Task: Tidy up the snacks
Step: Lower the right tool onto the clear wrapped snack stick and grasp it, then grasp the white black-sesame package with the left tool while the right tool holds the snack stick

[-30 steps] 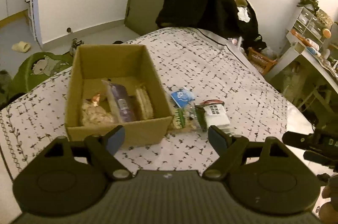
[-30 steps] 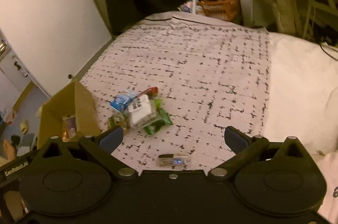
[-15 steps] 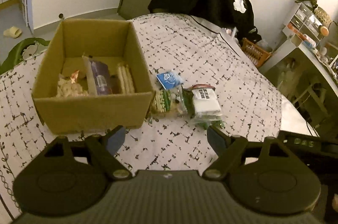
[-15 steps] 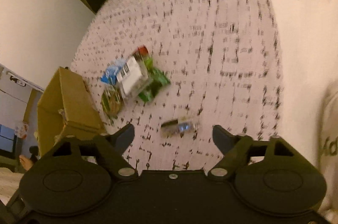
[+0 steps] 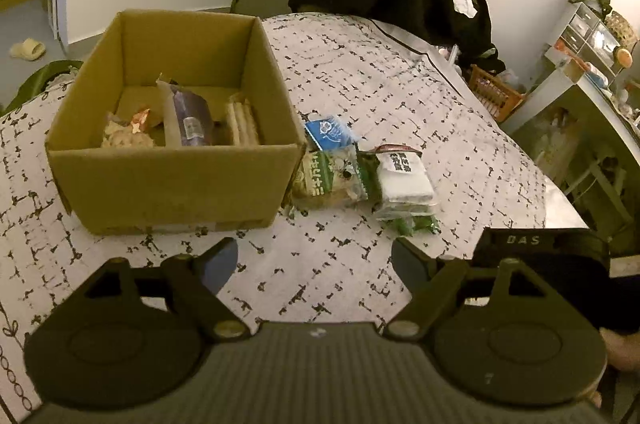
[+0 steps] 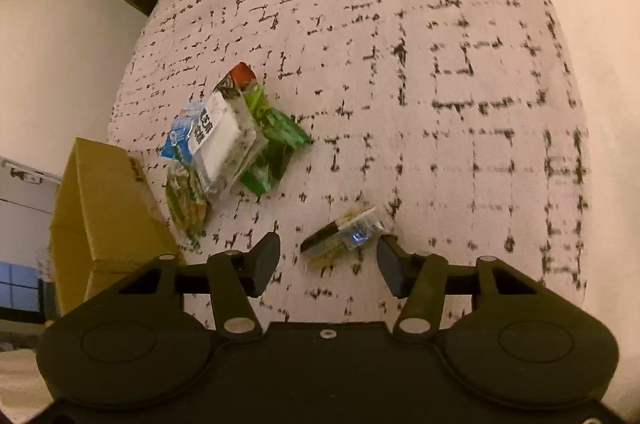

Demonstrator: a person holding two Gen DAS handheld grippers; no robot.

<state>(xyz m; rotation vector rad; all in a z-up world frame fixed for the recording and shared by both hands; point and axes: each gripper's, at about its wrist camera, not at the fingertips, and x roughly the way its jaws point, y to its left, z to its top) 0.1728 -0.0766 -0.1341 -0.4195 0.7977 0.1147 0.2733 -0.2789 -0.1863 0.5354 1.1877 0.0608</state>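
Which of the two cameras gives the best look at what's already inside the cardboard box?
The left wrist view. It looks down into the open cardboard box, showing a purple packet, a pale biscuit stack and a crinkly snack bag inside. The right wrist view catches only the box's outer wall and rim at the picture's left edge; its contents are hidden.
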